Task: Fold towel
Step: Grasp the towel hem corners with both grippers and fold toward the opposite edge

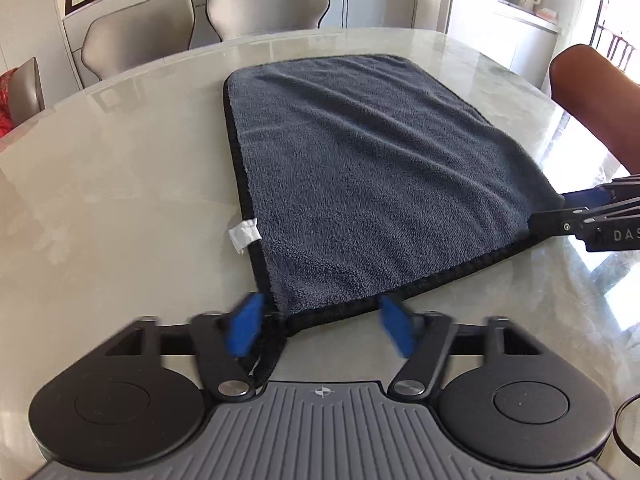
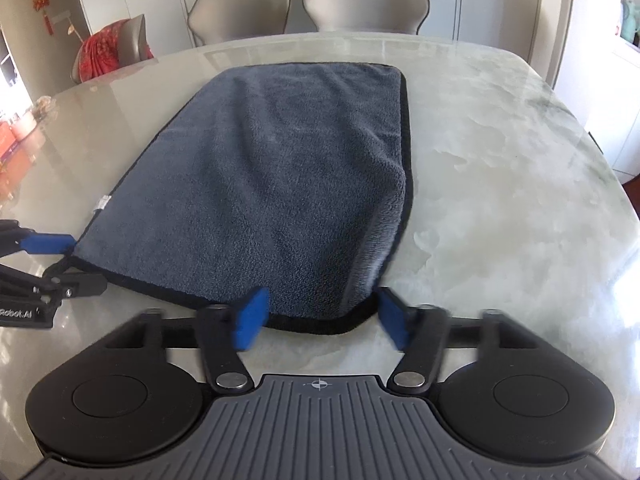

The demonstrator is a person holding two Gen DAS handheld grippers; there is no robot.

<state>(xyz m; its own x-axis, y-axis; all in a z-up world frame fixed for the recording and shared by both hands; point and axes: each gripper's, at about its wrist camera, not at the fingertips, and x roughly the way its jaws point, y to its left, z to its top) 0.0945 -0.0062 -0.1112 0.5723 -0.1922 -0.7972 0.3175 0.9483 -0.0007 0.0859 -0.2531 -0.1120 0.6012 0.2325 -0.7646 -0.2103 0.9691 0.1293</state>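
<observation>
A dark grey towel with a black hem lies spread on the pale marble counter, its long sides running away from the cameras and a small white label sticking out of its left edge. The left hand-held gripper sits at the towel's near left corner. Its jaws are apart, its blue pads are blurred, and the hemmed corner lies between them without being pinched. The right hand-held gripper is at the near right corner in the same way: its jaws are open and straddle the black hem, and its pads are not pressed on the cloth. Near that corner the towel's right side rises in a soft hump. Two grey chairs stand at the far side of the counter. A person's forearm shows at the right of the left wrist view.
</observation>
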